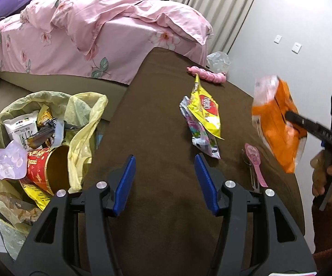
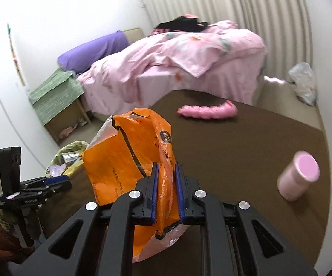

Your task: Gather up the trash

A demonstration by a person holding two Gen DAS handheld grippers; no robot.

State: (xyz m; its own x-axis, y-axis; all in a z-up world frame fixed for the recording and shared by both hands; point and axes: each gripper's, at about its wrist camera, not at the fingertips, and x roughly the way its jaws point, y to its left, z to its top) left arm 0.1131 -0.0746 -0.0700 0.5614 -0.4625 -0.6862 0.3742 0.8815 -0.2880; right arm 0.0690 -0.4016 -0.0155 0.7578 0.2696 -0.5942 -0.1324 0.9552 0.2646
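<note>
Right wrist view: the right hand-held gripper (image 2: 166, 191) is pinching an orange plastic bag (image 2: 129, 161) by a thin fold, holding it clear above the brown tabletop (image 2: 246, 142). Left wrist view: the left hand-held gripper (image 1: 163, 184) is hanging spread and empty near the tabletop's left edge, beside the yellow-lined trash bin (image 1: 34, 147), while a yellow wrapper (image 1: 206, 112) and a patterned wrapper (image 1: 202, 135) are lying mid-tabletop. Risk: the slick fold may be slipping free, or the loose bag catching the liner's rim.
</note>
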